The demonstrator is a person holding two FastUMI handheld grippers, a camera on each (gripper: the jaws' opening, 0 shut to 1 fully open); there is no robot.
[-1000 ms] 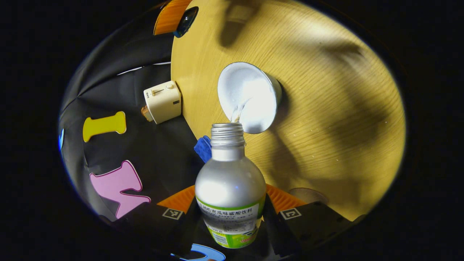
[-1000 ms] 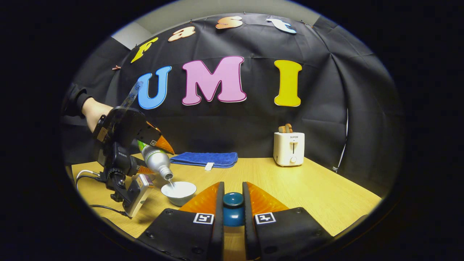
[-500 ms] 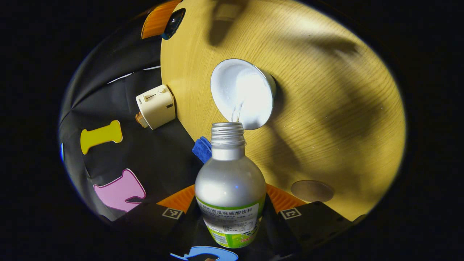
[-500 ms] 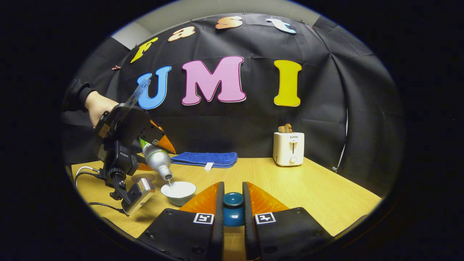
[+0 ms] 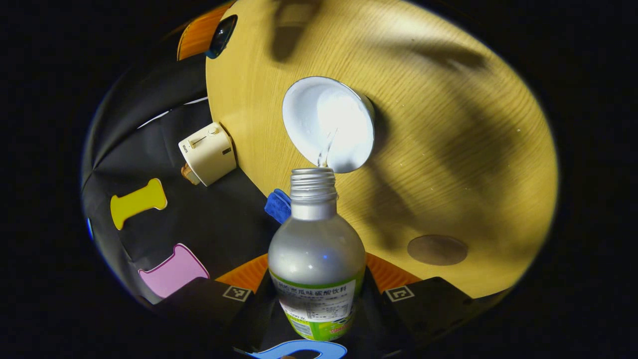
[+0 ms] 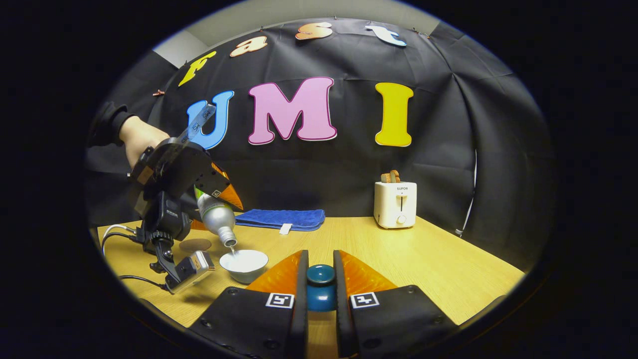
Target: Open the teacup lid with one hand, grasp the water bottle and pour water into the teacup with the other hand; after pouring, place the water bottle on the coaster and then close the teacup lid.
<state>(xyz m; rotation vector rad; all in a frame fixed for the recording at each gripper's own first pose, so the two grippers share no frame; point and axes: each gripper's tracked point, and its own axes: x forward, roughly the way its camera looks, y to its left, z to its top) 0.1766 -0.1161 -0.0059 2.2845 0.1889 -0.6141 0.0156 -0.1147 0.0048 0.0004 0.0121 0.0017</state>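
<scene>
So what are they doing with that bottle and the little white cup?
A person is pouring. The left gripper holds the water bottle tipped over the open teacup, and a thin stream runs in. The right gripper has its jaws shut on the teacup lid, held off to the side. The coaster waits bare on the table.

Silver, green-labelled bottle [image 5: 316, 259]; white teacup [image 5: 326, 124]; blue towel [image 6: 280, 219].

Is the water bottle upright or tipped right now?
Tipped: the water bottle slants neck-down over the teacup, a thin stream running from its mouth into it.
</scene>
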